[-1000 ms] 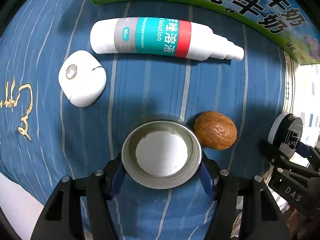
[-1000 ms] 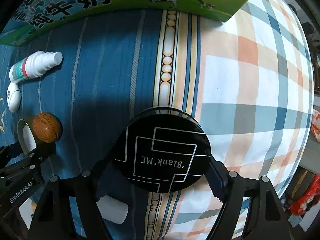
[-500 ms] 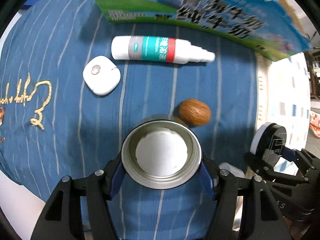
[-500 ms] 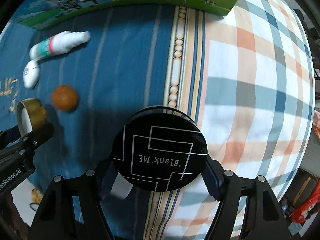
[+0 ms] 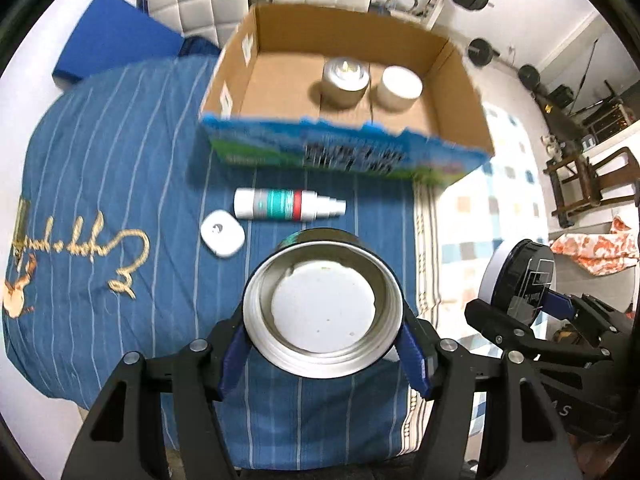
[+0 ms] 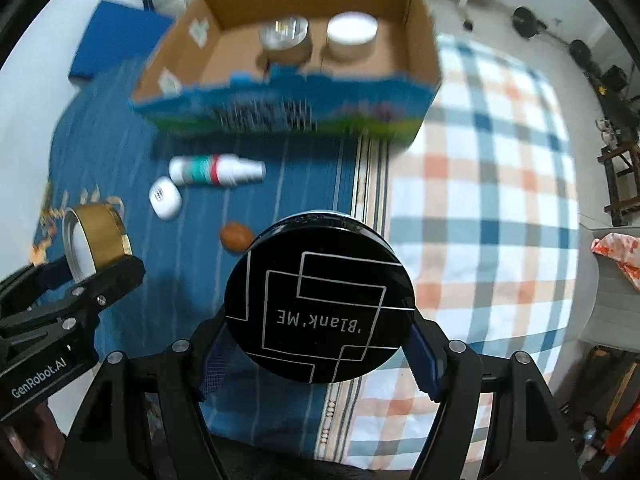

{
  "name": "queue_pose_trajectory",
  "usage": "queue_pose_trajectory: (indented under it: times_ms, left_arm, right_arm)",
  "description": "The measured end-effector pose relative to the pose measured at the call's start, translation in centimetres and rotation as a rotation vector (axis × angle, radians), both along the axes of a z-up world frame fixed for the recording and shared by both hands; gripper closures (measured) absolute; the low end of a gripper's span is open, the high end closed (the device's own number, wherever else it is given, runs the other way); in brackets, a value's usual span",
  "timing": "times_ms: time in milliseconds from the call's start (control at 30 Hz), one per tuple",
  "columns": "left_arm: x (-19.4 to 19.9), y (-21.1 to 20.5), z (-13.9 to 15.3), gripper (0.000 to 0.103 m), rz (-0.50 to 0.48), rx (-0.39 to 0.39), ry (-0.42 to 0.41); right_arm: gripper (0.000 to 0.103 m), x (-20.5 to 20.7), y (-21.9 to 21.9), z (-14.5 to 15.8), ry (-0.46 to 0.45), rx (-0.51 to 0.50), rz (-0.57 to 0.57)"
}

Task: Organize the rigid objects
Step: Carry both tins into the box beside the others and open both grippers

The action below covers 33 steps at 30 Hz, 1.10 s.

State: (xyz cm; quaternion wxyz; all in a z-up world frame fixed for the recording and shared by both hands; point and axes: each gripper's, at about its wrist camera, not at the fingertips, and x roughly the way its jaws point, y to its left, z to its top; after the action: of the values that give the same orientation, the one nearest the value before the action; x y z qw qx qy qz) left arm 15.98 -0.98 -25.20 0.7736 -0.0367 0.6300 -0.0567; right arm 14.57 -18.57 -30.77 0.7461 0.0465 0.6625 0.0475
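Note:
My left gripper (image 5: pixel 324 354) is shut on a round metal lid (image 5: pixel 323 308), gold on its side, held high above the bed; it also shows in the right wrist view (image 6: pixel 94 240). My right gripper (image 6: pixel 320 344) is shut on a black round "Blank ME" compact (image 6: pixel 320 312), also seen in the left wrist view (image 5: pixel 520 280). An open cardboard box (image 5: pixel 344 148) lies ahead with a silver tin (image 5: pixel 346 82) and a white jar (image 5: pixel 400 88) inside. On the blue cover lie a spray bottle (image 5: pixel 288 205), a white case (image 5: pixel 222 233) and a walnut (image 6: pixel 236 236).
The bed has a blue striped cover (image 5: pixel 100 200) on the left and a plaid sheet (image 6: pixel 480 200) on the right. A blue pillow (image 5: pixel 112 40) lies beyond the box. Gym weights (image 5: pixel 480 52) and a wooden chair (image 5: pixel 592 176) stand on the floor to the right.
Both grippers have risen well above the bed with their objects. The view has widened so the box's inside and the room now show.

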Motion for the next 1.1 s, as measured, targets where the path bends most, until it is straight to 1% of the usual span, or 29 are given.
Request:
queue_pose_trajectory:
  times_ms: [100, 167, 367, 400, 500, 600, 667, 800, 900, 1033, 1100]
  left_arm:
    - [0.5, 0.1, 0.9, 0.041, 0.001, -0.016, -0.034]
    - [0.8, 0.1, 2.3, 0.041, -0.004, -0.024, -0.056]
    - [2.2, 0.1, 3.6, 0.041, -0.022, -0.055, -0.092]
    - [2.5, 0.2, 3.7, 0.041, -0.022, -0.059, -0.094]
    - [4.5, 0.3, 4.1, 0.041, -0.017, -0.08, -0.103]
    - [7.3, 0.4, 4.4, 0.041, -0.015, -0.092, -0.111]
    - [9.5, 0.6, 4.3, 0.041, -0.013, -0.076, -0.122]
    - [15.4, 1.2, 2.5, 0.041, 0.004, -0.053, -0.085]
    - [20.4, 1.5, 0.0, 0.041, 0.014, -0.035, -0.026]
    - [26.1, 1.6, -4.7, 0.041, 0.018, -0.017, 0.079]
    - [28.7, 1.6, -7.2, 0.041, 0.024, 0.0, 0.123]
  right_arm:
    - [0.027, 0.0, -0.2, 1.9, -0.048, 0.009, -0.026]
    - [0.027, 0.6, 0.0, 2.5, -0.072, 0.018, -0.04]
    - [0.027, 1.2, 0.1, 4.7, -0.115, 0.036, -0.061]
    - [0.027, 1.3, 0.4, 4.5, -0.12, 0.037, -0.064]
    - [0.027, 2.5, 0.2, 4.5, -0.12, 0.068, -0.078]
    - [0.027, 4.5, 0.3, 4.6, -0.138, 0.069, -0.078]
    - [0.027, 6.5, 0.1, 4.3, -0.137, 0.085, -0.086]
    - [0.027, 11.1, -0.1, 2.6, -0.132, 0.077, -0.09]
    - [0.027, 15.4, -0.5, -0.1, -0.09, 0.063, -0.097]
    - [0.027, 21.3, -1.0, -5.3, 0.005, 0.026, -0.108]
    - [0.027, 23.3, -1.1, -7.7, 0.058, 0.012, -0.111]
